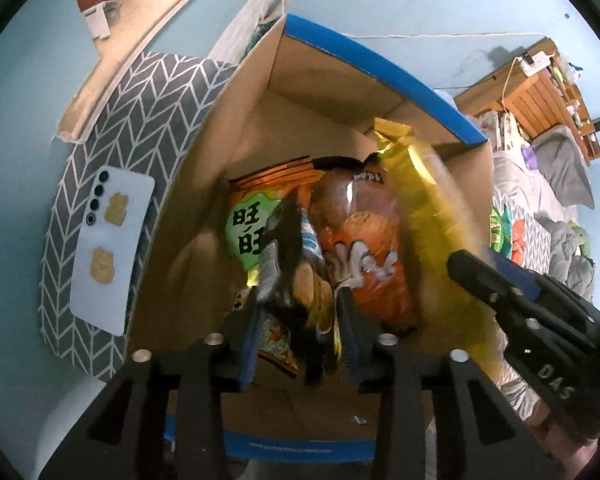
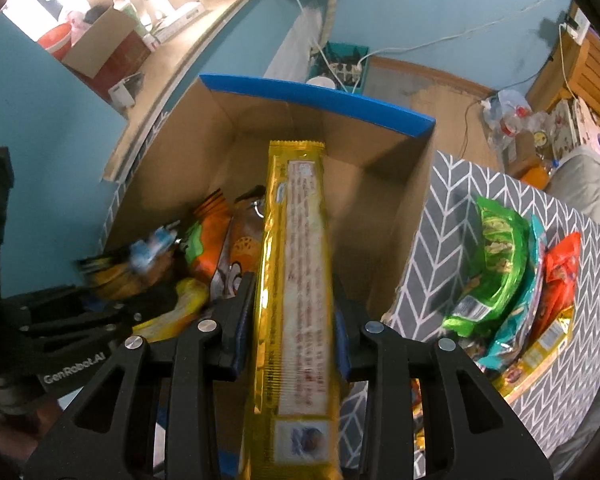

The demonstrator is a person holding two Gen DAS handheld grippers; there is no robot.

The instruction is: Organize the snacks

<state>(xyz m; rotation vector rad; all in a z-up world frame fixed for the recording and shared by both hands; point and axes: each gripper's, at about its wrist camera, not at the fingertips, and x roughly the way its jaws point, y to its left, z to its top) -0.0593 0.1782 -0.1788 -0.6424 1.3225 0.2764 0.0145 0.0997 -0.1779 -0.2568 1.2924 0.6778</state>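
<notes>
An open cardboard box [image 1: 360,52] with a blue rim holds a green-and-orange pack [image 1: 252,220] and an orange bag [image 1: 364,248] standing on end. A dark chip bag [image 1: 296,272] hangs blurred between the fingers of my left gripper [image 1: 300,344], whose jaws stand apart around it over the box's left part. My right gripper [image 2: 292,320] is shut on a long yellow packet [image 2: 296,260], which points into the box [image 2: 320,96] right of the orange bag. The left gripper [image 2: 100,312] shows at the left of the right wrist view.
The box stands on a grey herringbone cloth [image 2: 452,200]. To its right lies a pile of snack bags [image 2: 500,272], green, teal and red. A pale phone [image 1: 108,248] lies on the cloth left of the box. A blue wall and a wooden ledge are behind.
</notes>
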